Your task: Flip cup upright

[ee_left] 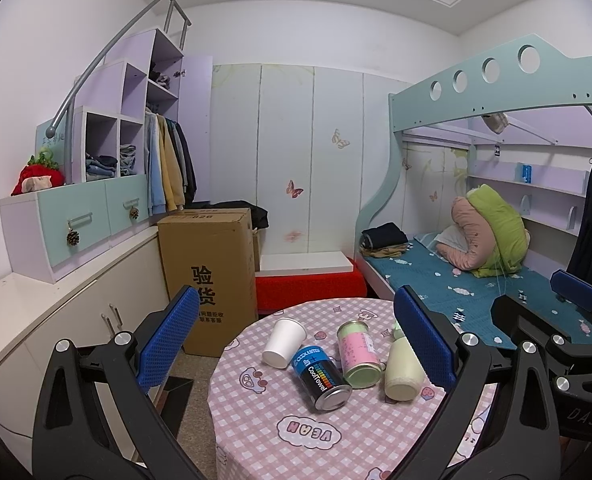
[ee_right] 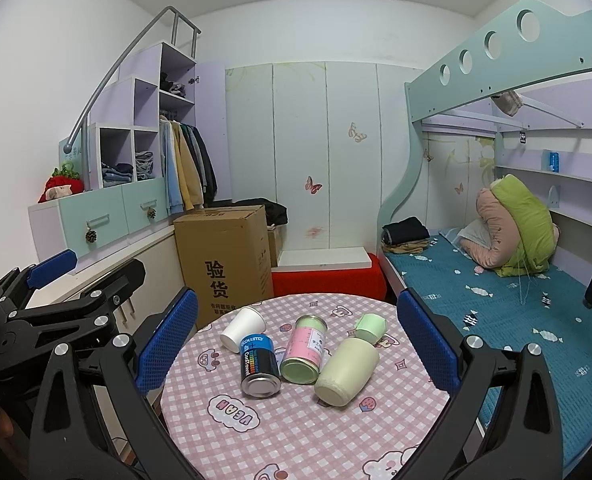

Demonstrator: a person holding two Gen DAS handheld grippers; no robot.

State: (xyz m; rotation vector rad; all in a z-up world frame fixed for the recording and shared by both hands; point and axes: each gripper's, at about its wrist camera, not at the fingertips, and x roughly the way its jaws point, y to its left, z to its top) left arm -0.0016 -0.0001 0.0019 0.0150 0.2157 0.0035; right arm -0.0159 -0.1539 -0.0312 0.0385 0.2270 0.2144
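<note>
Both tongs hover wide open with nothing in them, left tongs (ee_left: 296, 344) and right tongs (ee_right: 298, 340), over the round pink-checked counter (ee_right: 296, 432). The black CoolTowel can (ee_right: 259, 364), pink-green tin (ee_right: 305, 350) and pale green bottle (ee_right: 350, 368) all lie tipped over. The white paper cup (ee_right: 243, 327) lies on its side behind the can, far left of the bunch.

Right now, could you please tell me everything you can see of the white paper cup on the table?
The white paper cup is plain, unprinted and tapered. It lies tipped on its side at the far left of the round table, its closed base facing the camera. Its lower side appears to touch the blue-and-black can lying beside it. Neither gripper touches it.
</note>
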